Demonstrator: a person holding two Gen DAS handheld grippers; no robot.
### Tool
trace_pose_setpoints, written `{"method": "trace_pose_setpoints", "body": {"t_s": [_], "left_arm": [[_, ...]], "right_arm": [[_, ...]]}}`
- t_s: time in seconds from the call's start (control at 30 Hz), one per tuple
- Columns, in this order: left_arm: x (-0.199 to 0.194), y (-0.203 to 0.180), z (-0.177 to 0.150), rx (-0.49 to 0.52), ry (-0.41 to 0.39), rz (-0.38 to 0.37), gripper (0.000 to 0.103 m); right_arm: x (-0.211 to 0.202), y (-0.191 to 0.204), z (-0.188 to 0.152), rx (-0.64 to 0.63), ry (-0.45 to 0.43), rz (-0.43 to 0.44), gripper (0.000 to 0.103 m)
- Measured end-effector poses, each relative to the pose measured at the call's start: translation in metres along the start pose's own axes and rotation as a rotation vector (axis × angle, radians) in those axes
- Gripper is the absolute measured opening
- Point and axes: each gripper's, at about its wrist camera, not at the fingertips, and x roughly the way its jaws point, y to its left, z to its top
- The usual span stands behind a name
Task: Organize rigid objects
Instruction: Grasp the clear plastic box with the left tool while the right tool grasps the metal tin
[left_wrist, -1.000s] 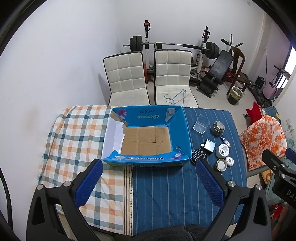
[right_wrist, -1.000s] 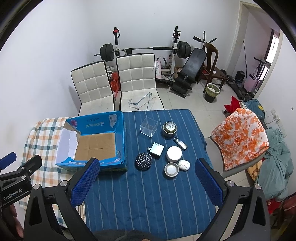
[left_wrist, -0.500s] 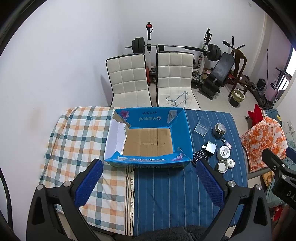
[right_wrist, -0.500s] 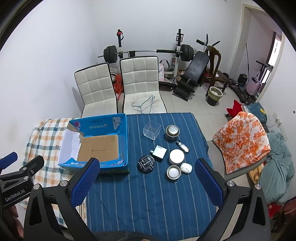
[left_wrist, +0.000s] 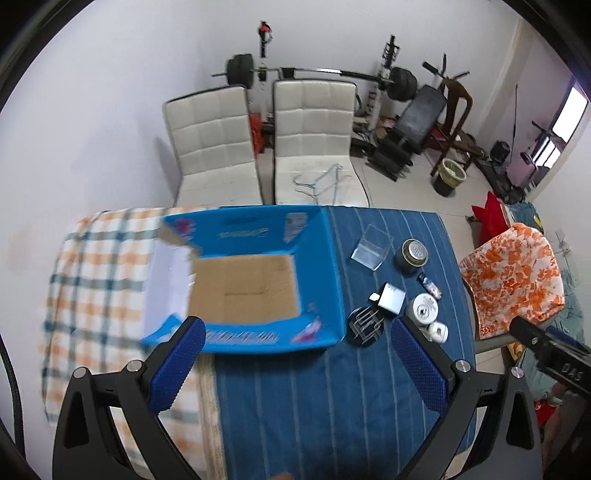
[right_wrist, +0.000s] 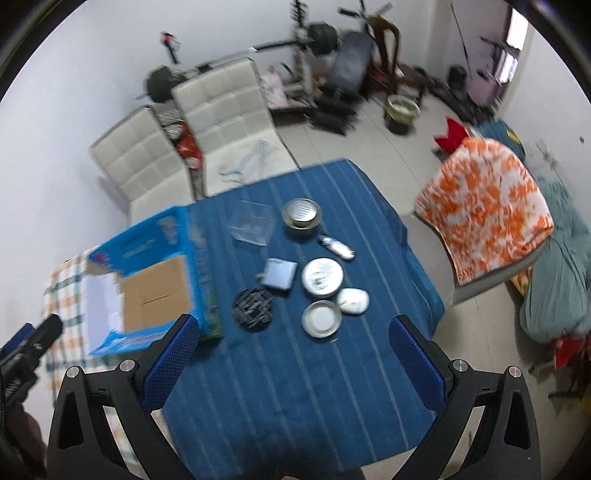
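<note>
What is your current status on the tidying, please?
Left gripper open, empty. Right gripper open, empty, above the blue cloth. Blue box empty; small items all on the table beside it. Nothing in the way.

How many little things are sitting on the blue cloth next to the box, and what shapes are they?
Round: 5, namely black disc, big white tin, small tin, metal pot, white oval case
Square: 2, namely clear box, silver square
Long: 1, a small bottle
Total: 8
</note>
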Motion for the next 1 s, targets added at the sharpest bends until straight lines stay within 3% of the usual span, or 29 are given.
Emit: {"method": "trace_pose_setpoints", "body": {"t_s": [0.17, 0.33, 0.5, 0.7, 0.77, 0.8, 0.9, 1.0], "left_arm": [[0.086, -0.050, 0.046, 0.061, 0.086, -0.013, 0.103], [0.188, -0.098, 0.084, 0.165, 0.182, 0.126, 0.103], [0.252, -0.112, 0.095, 0.196, 0.253, 0.203, 0.103], [0.291, -0.109, 0.108, 0.204, 0.291, 0.248, 0.103], [0.295, -0.106, 0.109, 0.201, 0.295, 0.257, 0.103], [0.298, -0.107, 0.111, 0.202, 0.299, 0.255, 0.103], [0.300, -0.113, 0.111, 0.222, 0.320, 0.203, 0.103], [0.303, -0.127, 0.116, 0.255, 0.316, 0.143, 0.103]], "right_arm": [[0.111, -0.026, 0.061, 0.039, 0.131, 0.023, 0.103], [0.235, -0.026, 0.120, 0.026, 0.250, 0.020, 0.103], [0.326, -0.014, 0.152, -0.020, 0.345, 0.012, 0.103], [0.375, 0.012, 0.157, -0.097, 0.422, 0.020, 0.102], [0.387, 0.016, 0.154, -0.108, 0.448, 0.017, 0.079], [0.393, 0.014, 0.154, -0.110, 0.453, -0.012, 0.073], [0.396, 0.006, 0.157, -0.099, 0.464, 0.022, 0.072], [0.392, -0.007, 0.161, -0.124, 0.457, -0.004, 0.072]]}}
